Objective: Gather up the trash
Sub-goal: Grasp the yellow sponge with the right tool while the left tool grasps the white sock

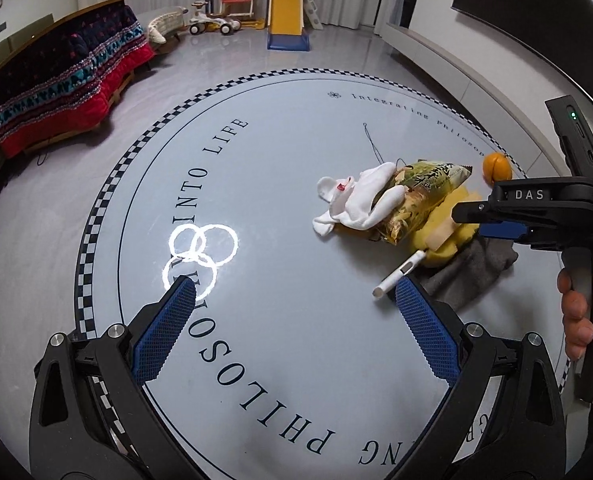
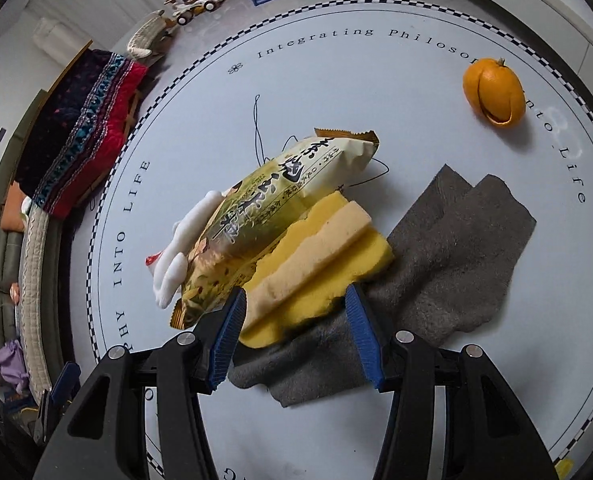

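On the round tabletop [image 2: 376, 92] the trash lies heaped mid-frame: a snack bag [image 2: 272, 208] over a white sock [image 2: 176, 264] and a yellow sponge [image 2: 320, 256], which rests on a grey cloth [image 2: 456, 248]. An orange peel [image 2: 494, 92] sits apart at upper right. The right claw [image 2: 296, 320] straddles the sponge's near end, seemingly not yet pressing it. The left claw [image 1: 296, 300] gapes wide, empty, its right finger just beside a white pen [image 1: 396, 276].

Both wrist cameras look steeply down, sharing the round table [image 1: 296, 340].
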The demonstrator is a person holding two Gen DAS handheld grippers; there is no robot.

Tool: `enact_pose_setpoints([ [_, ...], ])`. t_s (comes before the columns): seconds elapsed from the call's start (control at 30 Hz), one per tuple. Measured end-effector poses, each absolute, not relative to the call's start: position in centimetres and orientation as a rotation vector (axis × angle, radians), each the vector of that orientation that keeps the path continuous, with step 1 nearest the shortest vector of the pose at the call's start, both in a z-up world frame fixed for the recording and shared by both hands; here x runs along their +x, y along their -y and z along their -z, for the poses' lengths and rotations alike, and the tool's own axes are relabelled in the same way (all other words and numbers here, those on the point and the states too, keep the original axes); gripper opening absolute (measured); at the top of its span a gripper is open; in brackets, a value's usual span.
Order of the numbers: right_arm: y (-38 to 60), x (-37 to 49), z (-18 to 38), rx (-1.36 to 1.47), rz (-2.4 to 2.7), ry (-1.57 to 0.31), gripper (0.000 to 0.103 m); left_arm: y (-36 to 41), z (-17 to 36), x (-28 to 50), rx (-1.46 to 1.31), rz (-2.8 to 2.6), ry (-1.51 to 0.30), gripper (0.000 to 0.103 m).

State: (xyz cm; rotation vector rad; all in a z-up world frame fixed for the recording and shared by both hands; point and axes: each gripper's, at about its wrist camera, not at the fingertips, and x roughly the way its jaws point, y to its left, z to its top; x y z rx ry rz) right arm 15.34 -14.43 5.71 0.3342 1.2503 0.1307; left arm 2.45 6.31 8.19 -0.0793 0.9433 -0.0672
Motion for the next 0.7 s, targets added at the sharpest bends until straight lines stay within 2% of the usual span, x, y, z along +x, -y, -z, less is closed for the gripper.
enact_pose_setpoints([
  [0.1,14.0,16.0,-5.2,0.331,-0.111,-1.266,0.067,-6.5,-7.7,3.0,-0.079,0.063,-0.956,0.097],
  [0.3,12.7,17.4,-4.3,0.251,-0.053,-1.252,0.068,-6.6,-7.1,4.2,-0.086,0.065,-0.973,0.097],
  [0.33,12.6,17.5,-4.2,0.231,-0.047,-1.246,0.067,-6.5,-7.1,4.5,-0.086,0.067,-0.972,0.097],
  [0.47,12.8,17.8,-4.8,0.179,-0.086,-1.190,0.050,-6.3,-7.1,6.1,-0.100,0.075,-0.974,0.097],
  [0.7,13.9,18.5,-6.9,0.136,-0.112,-1.113,0.047,-4.9,-6.6,10.8,-0.164,0.108,-1.002,0.097],
])
